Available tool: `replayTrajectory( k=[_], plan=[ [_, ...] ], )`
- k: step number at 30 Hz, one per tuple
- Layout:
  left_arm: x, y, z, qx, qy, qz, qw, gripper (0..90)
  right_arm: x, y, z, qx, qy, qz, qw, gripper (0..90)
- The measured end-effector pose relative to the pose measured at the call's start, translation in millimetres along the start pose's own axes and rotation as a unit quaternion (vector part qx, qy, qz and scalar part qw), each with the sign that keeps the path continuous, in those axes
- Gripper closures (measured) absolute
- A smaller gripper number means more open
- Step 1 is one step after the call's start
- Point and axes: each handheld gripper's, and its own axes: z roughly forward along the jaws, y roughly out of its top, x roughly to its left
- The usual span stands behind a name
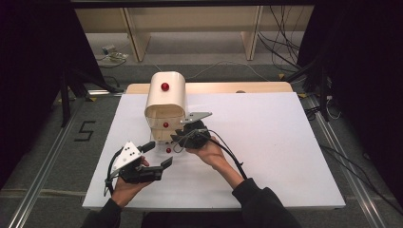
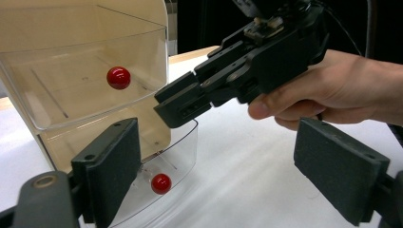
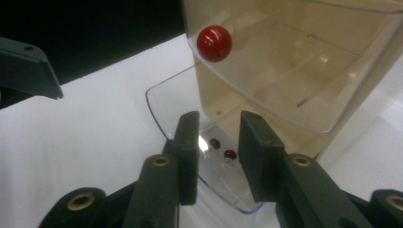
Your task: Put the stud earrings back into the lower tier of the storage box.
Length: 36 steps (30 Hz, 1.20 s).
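Note:
A small cream cabinet [image 1: 165,97] with clear drawers and red ball knobs stands on the white table. Its bottom drawer [image 3: 166,102] is pulled out, red knob [image 2: 161,183] at its front. Two tiny dark red pieces [image 3: 230,155] lie inside it. My right gripper [image 3: 218,152] hovers over this drawer with a narrow gap between its jaws and nothing pressed between them. The drawer above [image 2: 85,71], with its own knob [image 3: 214,43], juts out over it. My left gripper [image 2: 214,175] stands wide open and empty just in front of the bottom drawer, apart from it.
The white table top [image 1: 266,142] spreads wide to the right of the cabinet and in front of it. A wooden board edge [image 1: 237,87] runs along the back. Cables [image 1: 285,42] lie on the floor behind the table.

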Motion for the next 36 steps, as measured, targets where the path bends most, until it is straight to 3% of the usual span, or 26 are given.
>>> replayTrajectory(
  k=[11,25,36],
  plan=[
    [1.7,-0.8,1.1,0.005,0.003,-0.007,1.0000,15.6,-5.7,-7.1,-34.4,-0.018,-0.004,0.004,0.9998,48.8],
    [3.0,-1.4,2.4,0.009,0.003,-0.008,0.9999,15.7,-16.9,-32.4,-71.7,-0.039,-0.014,0.026,0.9988,42.1],
    [3.8,-1.6,2.8,0.011,0.002,-0.009,0.9999,15.7,-22.9,-46.9,-87.3,-0.042,-0.023,0.036,0.9982,37.5]
  ],
)
